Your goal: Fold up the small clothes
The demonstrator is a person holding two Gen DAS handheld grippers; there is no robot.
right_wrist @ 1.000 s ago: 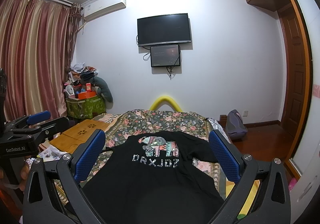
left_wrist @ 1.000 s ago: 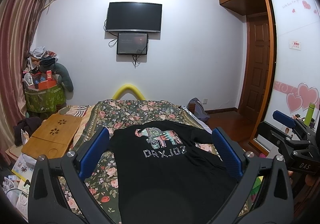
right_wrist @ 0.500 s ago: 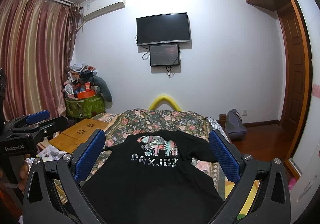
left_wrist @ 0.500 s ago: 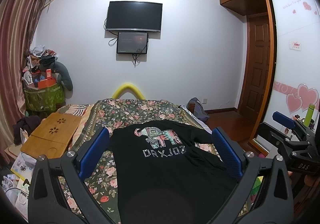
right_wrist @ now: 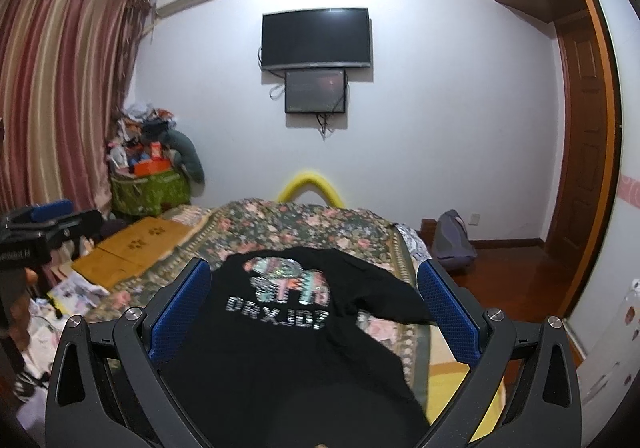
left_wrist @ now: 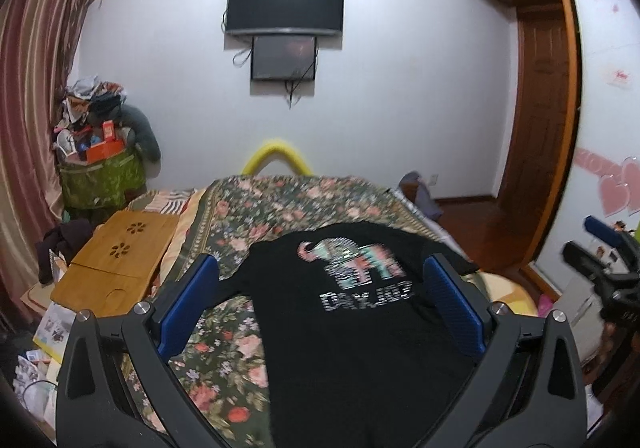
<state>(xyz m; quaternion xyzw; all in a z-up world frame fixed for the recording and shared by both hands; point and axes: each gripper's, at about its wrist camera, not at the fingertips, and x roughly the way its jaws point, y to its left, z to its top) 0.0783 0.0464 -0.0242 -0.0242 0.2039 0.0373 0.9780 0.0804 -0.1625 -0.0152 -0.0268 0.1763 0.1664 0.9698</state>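
I have tipped both sets of fingers, left (left_wrist: 320, 304) and right (right_wrist: 314, 312), down toward the black T-shirt (left_wrist: 360, 328); both are spread, grasping nothing. It lies flat, print up, along the bed's (left_wrist: 280, 204) near edge; folding not begun.

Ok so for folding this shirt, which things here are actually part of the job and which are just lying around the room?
Part of the job:
black T-shirt
floral bedspread it lies on
left gripper, open
right gripper, open

Just lying about:
wooden lap tray
green basket of clutter
wall TV
grey backpack
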